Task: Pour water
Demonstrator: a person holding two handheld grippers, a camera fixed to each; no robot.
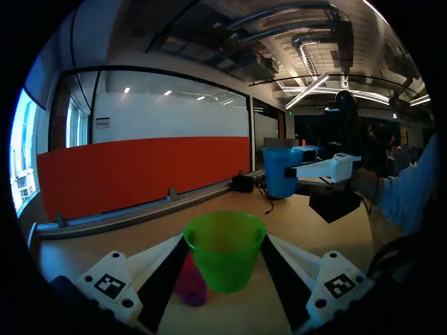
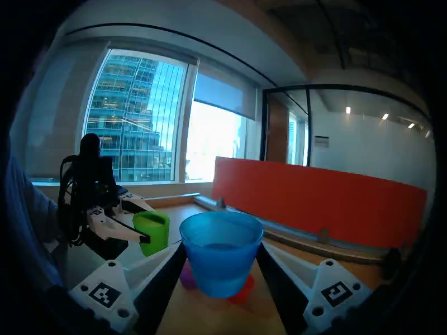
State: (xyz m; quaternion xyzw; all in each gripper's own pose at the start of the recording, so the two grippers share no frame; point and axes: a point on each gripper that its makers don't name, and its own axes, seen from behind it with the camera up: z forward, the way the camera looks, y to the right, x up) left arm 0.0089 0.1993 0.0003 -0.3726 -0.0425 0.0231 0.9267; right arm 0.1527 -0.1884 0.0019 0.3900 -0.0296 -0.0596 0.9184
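Observation:
My left gripper (image 1: 223, 262) is shut on a green cup (image 1: 225, 254), held upright above the wooden table (image 1: 302, 223). In the right gripper view, my right gripper (image 2: 222, 262) is shut on a blue cup (image 2: 221, 251), upright with water in it. The left gripper view shows that blue cup (image 1: 279, 170) farther off to the right, held by the right gripper (image 1: 299, 170) and a hand (image 1: 366, 184). The right gripper view shows the green cup (image 2: 152, 230) at left in the left gripper (image 2: 146, 233).
A purple cup (image 1: 191, 282) stands on the table under the green cup; it also shows as the purple cup (image 2: 187, 276) beside a red cup (image 2: 243, 291) under the blue one. An orange partition (image 1: 145, 173) runs along the table's far edge. A black box (image 1: 243, 182) sits behind.

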